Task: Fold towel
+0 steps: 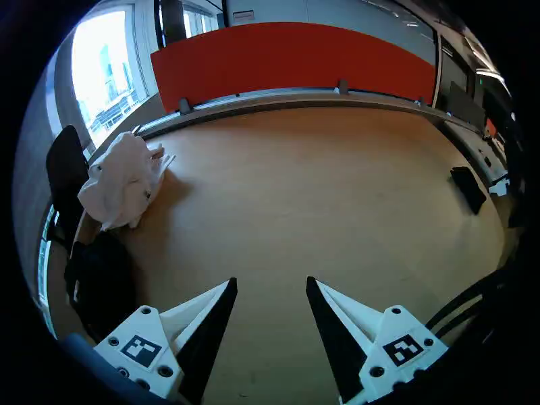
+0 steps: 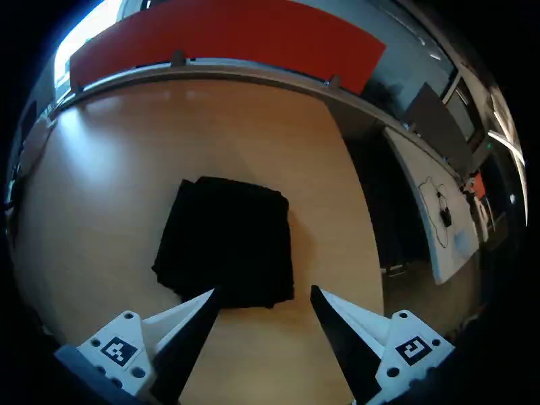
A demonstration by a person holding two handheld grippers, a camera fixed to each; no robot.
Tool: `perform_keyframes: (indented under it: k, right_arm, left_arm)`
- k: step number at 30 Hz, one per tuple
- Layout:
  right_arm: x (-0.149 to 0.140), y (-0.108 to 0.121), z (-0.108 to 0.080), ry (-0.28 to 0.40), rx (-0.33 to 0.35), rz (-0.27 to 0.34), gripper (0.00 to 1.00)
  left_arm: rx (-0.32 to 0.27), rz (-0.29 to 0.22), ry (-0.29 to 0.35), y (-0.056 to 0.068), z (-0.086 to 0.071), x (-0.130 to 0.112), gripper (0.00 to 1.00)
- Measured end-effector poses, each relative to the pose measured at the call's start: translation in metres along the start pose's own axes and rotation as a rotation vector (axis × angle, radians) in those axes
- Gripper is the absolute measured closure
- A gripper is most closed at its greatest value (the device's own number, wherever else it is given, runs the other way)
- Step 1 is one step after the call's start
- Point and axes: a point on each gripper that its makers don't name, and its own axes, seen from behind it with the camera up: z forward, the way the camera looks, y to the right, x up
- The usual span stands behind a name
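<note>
A black towel point(image 2: 226, 239), folded into a flat rectangle, lies on the wooden table point(image 2: 135, 155) in the right gripper view. My right gripper point(image 2: 264, 291) hovers open just above its near edge, with nothing between the fingers. In the left gripper view the same black towel point(image 1: 468, 188) is a small dark shape at the far right of the table. My left gripper point(image 1: 270, 283) stands open over bare wood point(image 1: 304, 189), holding nothing.
A crumpled white cloth point(image 1: 123, 181) lies at the table's far left corner. A dark chair point(image 1: 66, 169) stands beyond that edge near the bright window point(image 1: 101, 74). An orange divider panel point(image 1: 290, 57) runs along the table's back edge. Another desk point(image 2: 432, 202) stands to the right.
</note>
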Motion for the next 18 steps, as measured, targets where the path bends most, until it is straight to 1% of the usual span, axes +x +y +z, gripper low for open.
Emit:
perform_keyframes:
  k: [12, 18]
  right_arm:
    - [0.02, -0.023, -0.009, 0.101, 0.025, 0.113, 0.0]
    - [0.033, -0.032, -0.014, 0.166, 0.027, 0.166, 0.0]
  left_arm:
    - [0.009, -0.019, 0.013, -0.003, -0.001, 0.004, 0.25]
    - [0.017, -0.024, 0.022, -0.005, -0.001, 0.007, 0.25]
